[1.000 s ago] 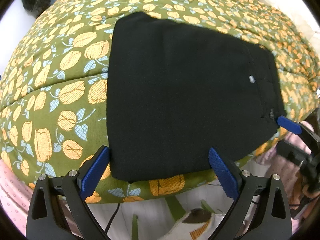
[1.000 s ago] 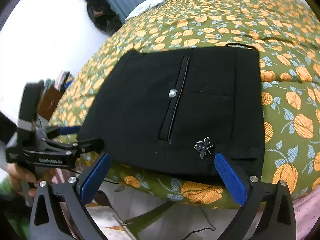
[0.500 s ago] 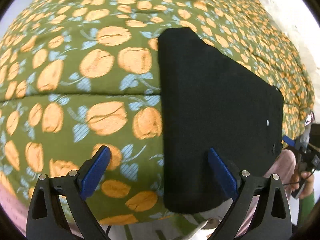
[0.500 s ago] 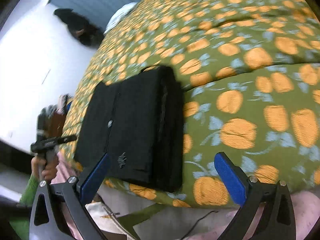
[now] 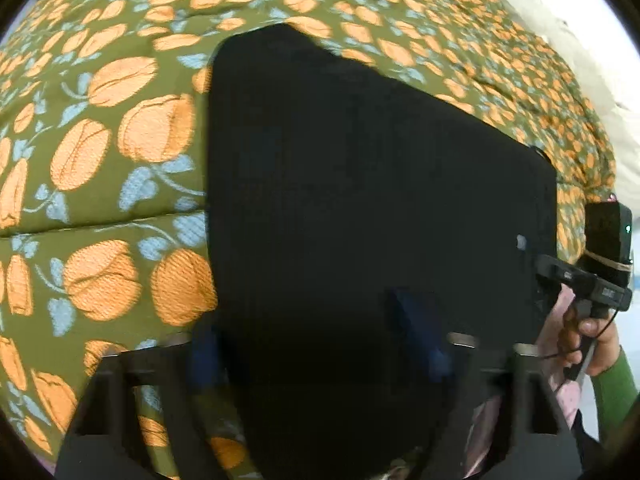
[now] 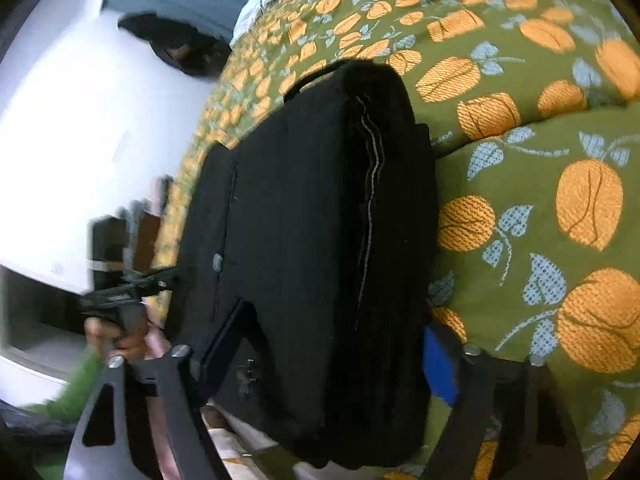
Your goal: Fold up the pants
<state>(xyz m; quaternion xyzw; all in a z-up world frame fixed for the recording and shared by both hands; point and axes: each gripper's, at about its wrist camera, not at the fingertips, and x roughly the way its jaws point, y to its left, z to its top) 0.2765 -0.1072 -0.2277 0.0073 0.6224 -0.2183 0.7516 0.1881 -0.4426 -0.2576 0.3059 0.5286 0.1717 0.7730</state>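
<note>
Pants: black pants (image 5: 360, 208), folded into a thick rectangular bundle, lie on the olive quilt (image 5: 100, 152) with orange tulips, at its near edge
Long axis: the bundle runs along the near edge of the bed from left to right; its short sides face the two grippers
Left end: a smooth folded edge, straight, running near to far (left wrist view)
Right end: stacked layers with a pale stitched seam (image 6: 370, 216) running near to far; a belt loop shows at the far corner
Top face: a small metal button (image 6: 217, 261) beside a pocket slit
Left gripper: the left gripper (image 5: 316, 344) straddles the near left corner; its jaws have just been closing, cloth lies between them, right pad on the fabric, left pad at the folded edge (blur hides whether they press)
Right gripper: the right gripper (image 6: 328, 344) straddles the near right end; its jaws have just been closing, and both pads now clench the stacked layers
Open room: bare quilt stretches wide to the left, right and far side of the bundle
Near edge: the quilt drops off just under the bundle, with pink cloth below
Person: a hand (image 6: 116, 332) in a green sleeve grips the left gripper's handle
</note>
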